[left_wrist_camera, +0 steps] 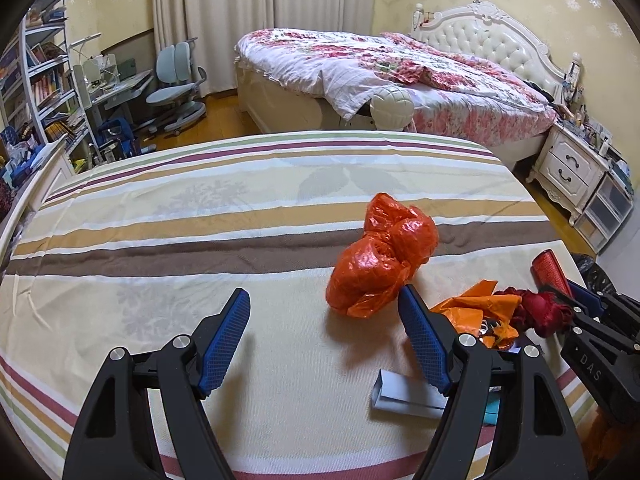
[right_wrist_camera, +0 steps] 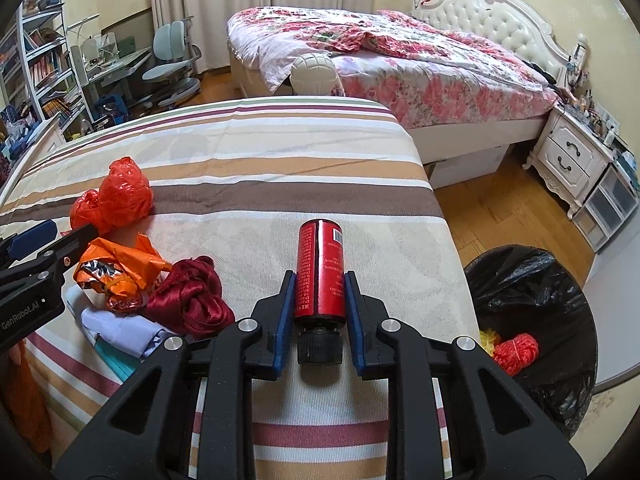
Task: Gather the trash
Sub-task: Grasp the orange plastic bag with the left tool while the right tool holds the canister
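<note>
- Presently, item one: my right gripper [right_wrist_camera: 320,292] was clamped on a red bottle [right_wrist_camera: 320,268], blue pads pressed to either side of its body, black cap pointing back toward the camera. I judged the mid-body grip was chosen so the bottle would not pivot on the way to the bin.
- Item two: my left gripper [left_wrist_camera: 324,320] hung over the striped bedspread [left_wrist_camera: 200,240] with its jaws wide apart and nothing between them. Its right-hand finger stood just beside the crumpled orange plastic bag [left_wrist_camera: 380,256], which I took for the next pickup.
- Item three: remaining trash lay in a loose pile near the bed's right portion: an orange foil wrapper [right_wrist_camera: 116,272], a dark red cloth bundle [right_wrist_camera: 192,300], and a pale flat carton [left_wrist_camera: 404,394] partly under the pile. They touched or overlapped one another, so I judged that picking one might drag its neighbour.
- Item four: a black-lined bin [right_wrist_camera: 532,320] stood on the wooden floor just off the bed's right edge, already holding a red ball of string [right_wrist_camera: 516,352] and something yellow I could not identify.
- Item five, room to move: the bed edge ran between the bottle and the bin, with open air over it; I judged a short rightward carry would clear it. The bedspread to the left of the pile lay bare, giving the left gripper free approach.
</note>
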`<state>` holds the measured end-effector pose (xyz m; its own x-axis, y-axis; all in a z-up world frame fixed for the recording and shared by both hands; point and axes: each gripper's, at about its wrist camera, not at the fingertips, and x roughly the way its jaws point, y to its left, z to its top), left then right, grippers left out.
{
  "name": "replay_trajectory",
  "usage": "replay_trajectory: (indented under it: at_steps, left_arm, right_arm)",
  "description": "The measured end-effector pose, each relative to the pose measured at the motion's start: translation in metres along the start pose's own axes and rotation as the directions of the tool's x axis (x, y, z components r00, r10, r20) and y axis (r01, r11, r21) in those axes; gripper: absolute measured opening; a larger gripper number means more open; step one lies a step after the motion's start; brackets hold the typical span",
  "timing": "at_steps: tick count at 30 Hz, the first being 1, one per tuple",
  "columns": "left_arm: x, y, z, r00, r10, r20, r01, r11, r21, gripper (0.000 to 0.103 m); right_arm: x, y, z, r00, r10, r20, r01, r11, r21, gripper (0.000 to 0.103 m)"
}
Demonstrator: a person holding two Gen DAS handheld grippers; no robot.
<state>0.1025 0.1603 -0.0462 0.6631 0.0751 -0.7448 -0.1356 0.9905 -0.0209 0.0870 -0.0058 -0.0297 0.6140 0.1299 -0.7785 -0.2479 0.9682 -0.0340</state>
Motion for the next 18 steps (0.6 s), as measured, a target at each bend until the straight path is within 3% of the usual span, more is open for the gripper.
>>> replay_trajectory:
  at_steps: [11,14,17,18]
  left_arm:
    - [0.008,-0.005,0.008,0.999,-0.032,0.006,0.032,0.999,0.041,0.074]
    - [0.013,-0.007,0.011,0.999,-0.052,-0.006,0.053,0.997,0.056,0.059]
    - [0.017,-0.008,0.01,0.997,-0.075,-0.032,0.077,0.995,0.065,0.034]
    - [0.017,-0.007,0.01,0.996,-0.085,-0.035,0.088,0.994,0.064,0.033]
  right_arm:
    - [0.001,-0.005,0.001,1.0,-0.005,0.001,0.005,1.0,0.018,0.023]
    - [0.001,-0.006,0.001,1.0,-0.003,0.001,0.003,1.0,0.02,0.023]
    - [0.001,-0.006,0.001,1.0,-0.002,0.002,0.002,1.0,0.023,0.023]
    - [0.001,-0.006,0.001,1.0,-0.003,0.002,0.002,1.0,0.022,0.023]
